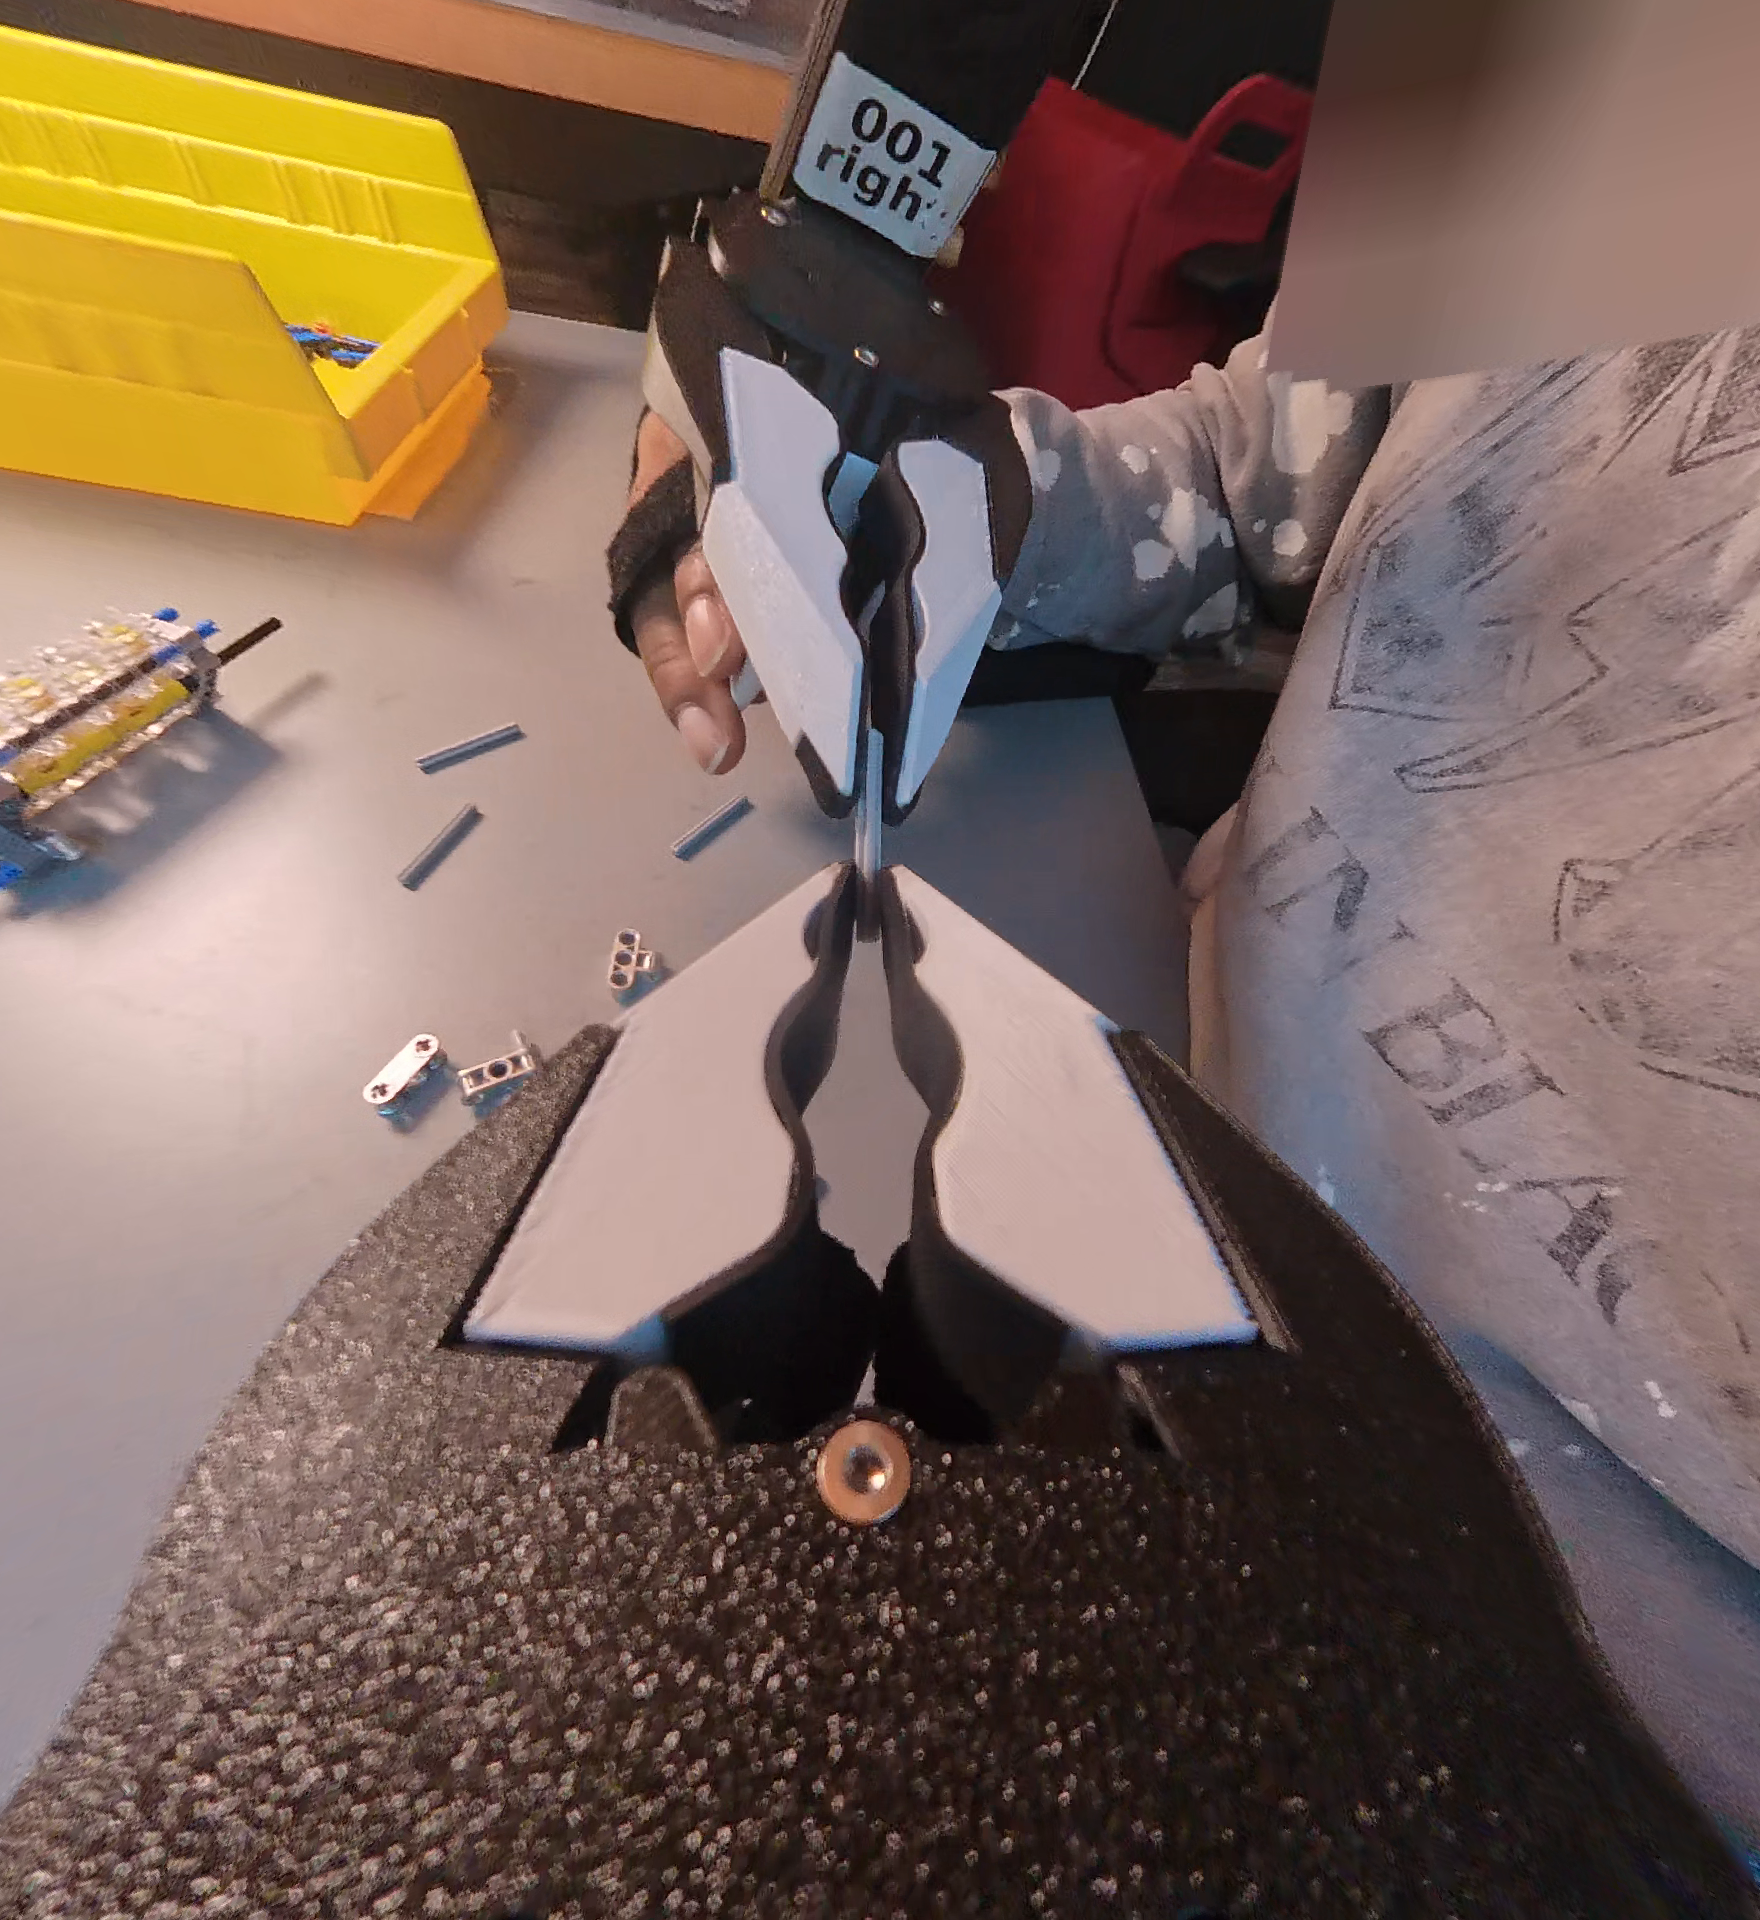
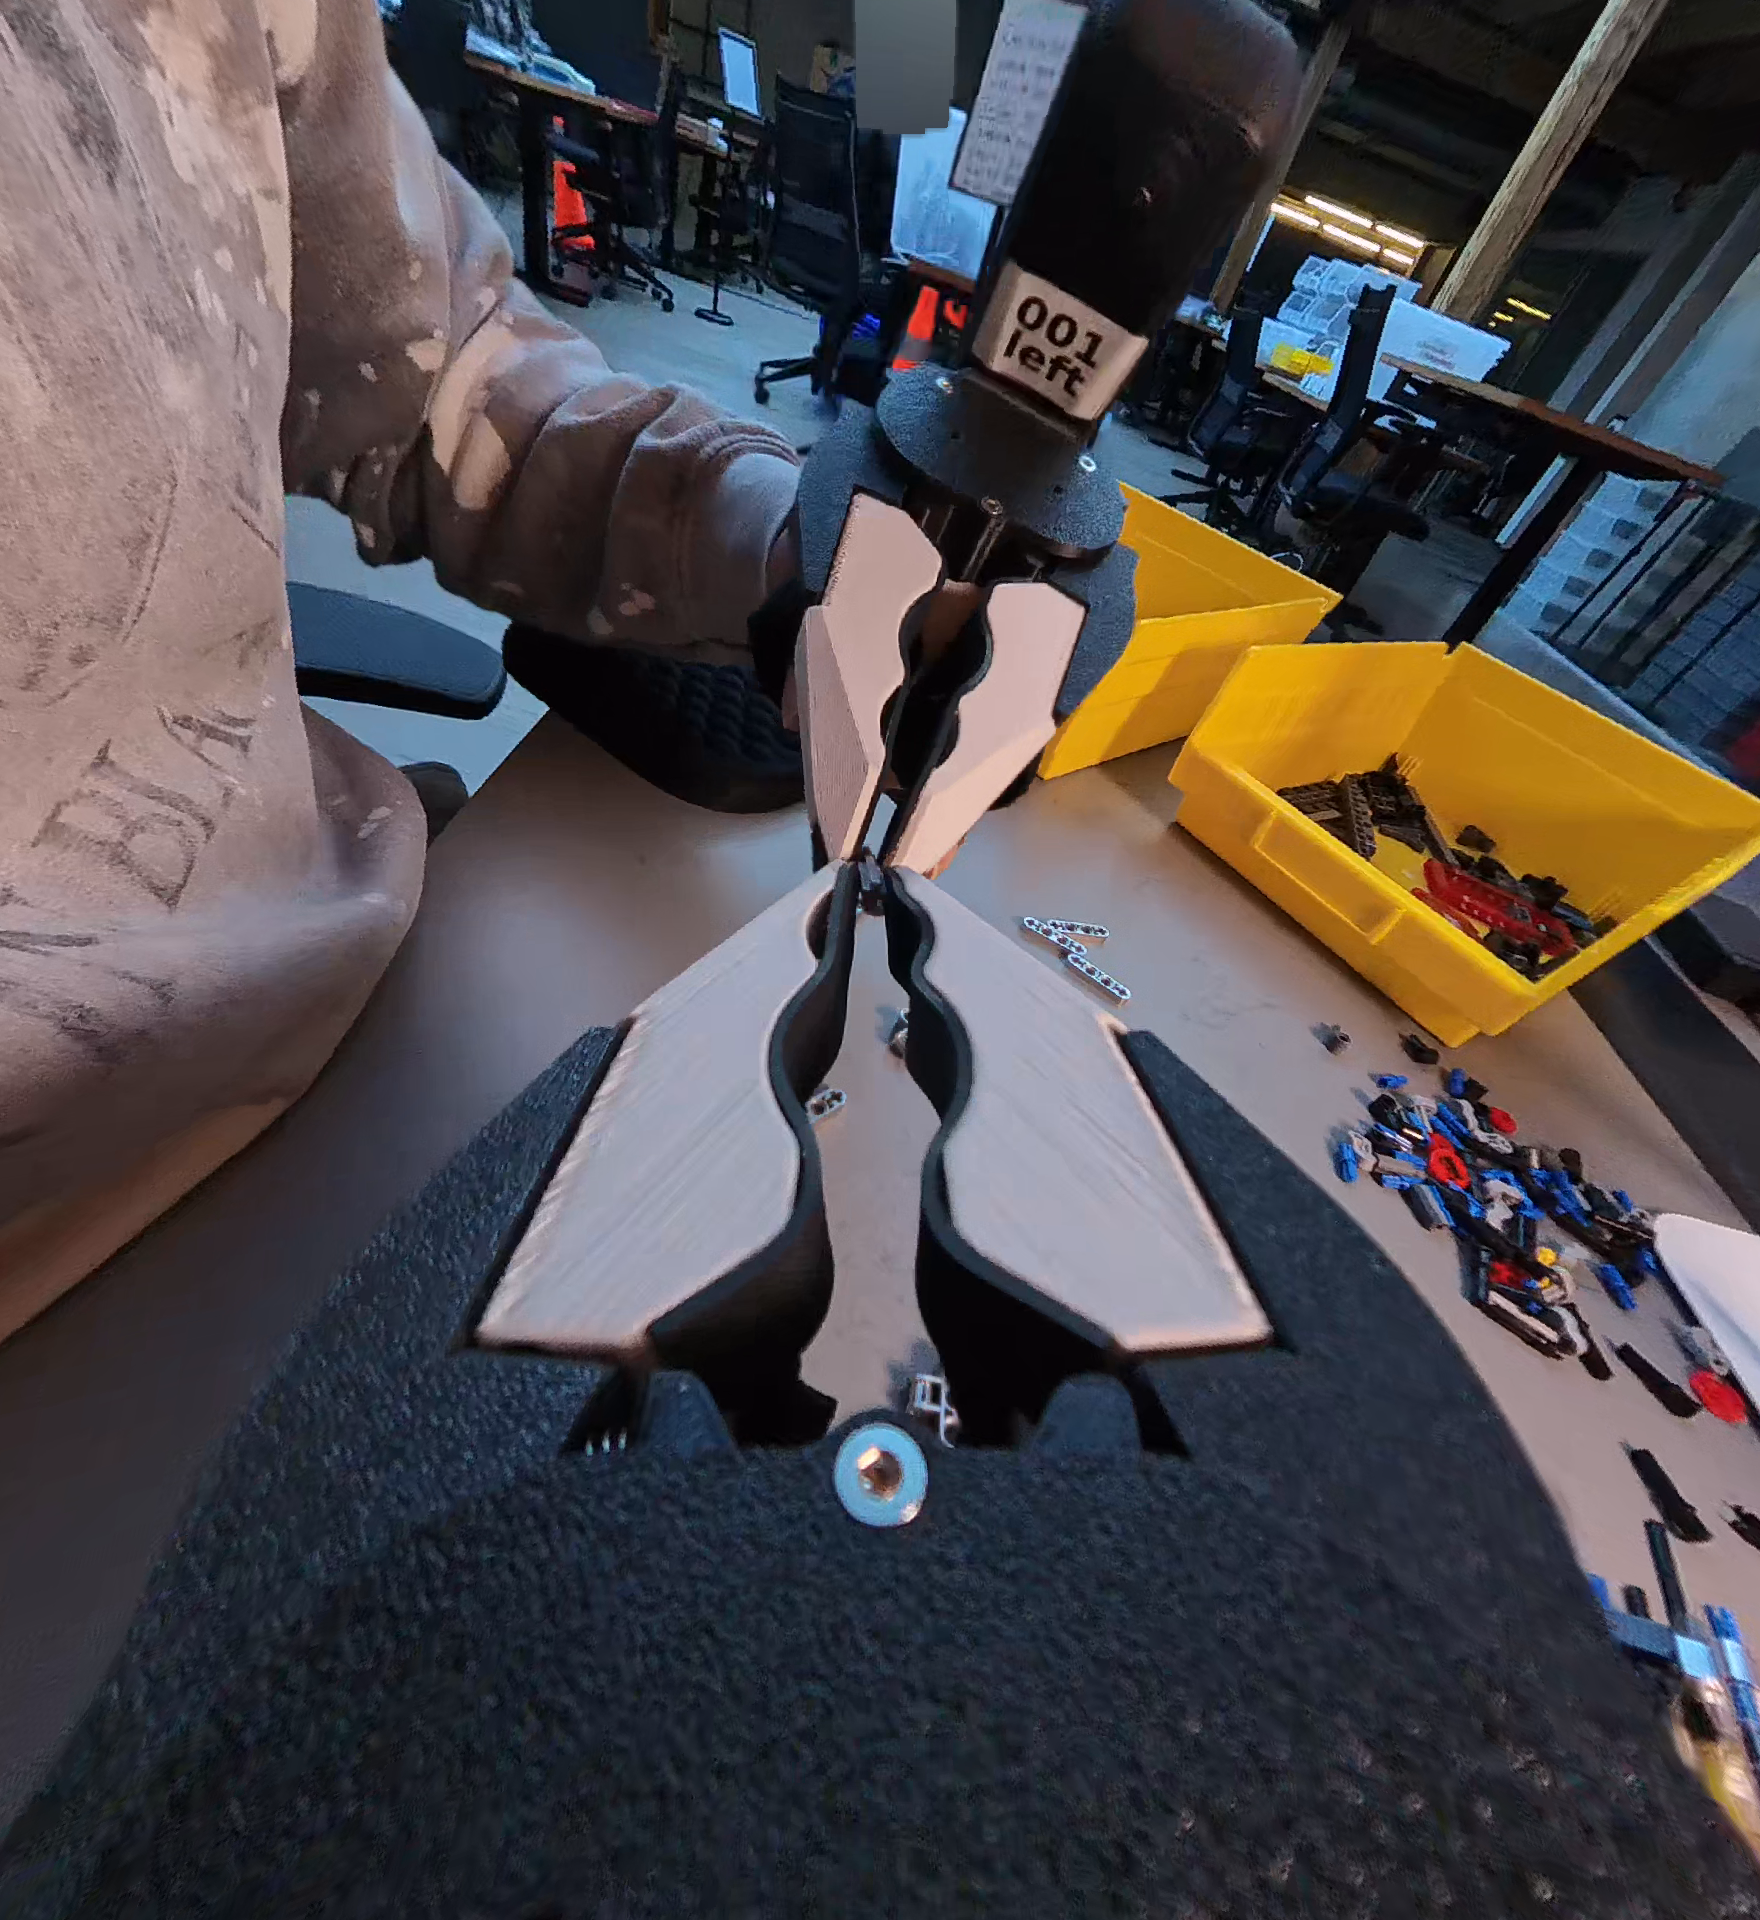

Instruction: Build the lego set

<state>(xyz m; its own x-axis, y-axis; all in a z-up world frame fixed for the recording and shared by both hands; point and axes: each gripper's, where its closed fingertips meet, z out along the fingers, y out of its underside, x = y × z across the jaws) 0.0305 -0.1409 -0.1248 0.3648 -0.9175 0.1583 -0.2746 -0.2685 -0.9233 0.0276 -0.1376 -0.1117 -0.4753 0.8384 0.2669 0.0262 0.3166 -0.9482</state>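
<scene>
My left gripper (image 1: 868,885) and my right gripper (image 1: 871,805) meet tip to tip above the grey table (image 1: 180,1143). Both are shut on one thin grey rod-like piece (image 1: 869,836), which spans the short gap between them. In the right wrist view my right gripper (image 2: 865,885) pinches a small dark bit (image 2: 868,878) at its tips. The left gripper (image 2: 860,847) comes in from above and touches the same spot. A person's hand (image 1: 699,665) holds the right gripper. How far the piece runs inside the jaws is hidden.
Grey axles (image 1: 469,748) and small grey connectors (image 1: 403,1081) lie on the table by a part-built brick assembly (image 1: 45,727). Yellow bins (image 1: 180,291) (image 2: 1478,831), grey beams (image 2: 1073,940), a pile of blue, black and red pieces (image 2: 1478,1195) and the person's torso (image 1: 1582,831) are close by. Less than 4 cm separates the two grippers' tips. The part-built brick assembly (image 1: 45,727) is about 25 cm from both grippers' fingertips.
</scene>
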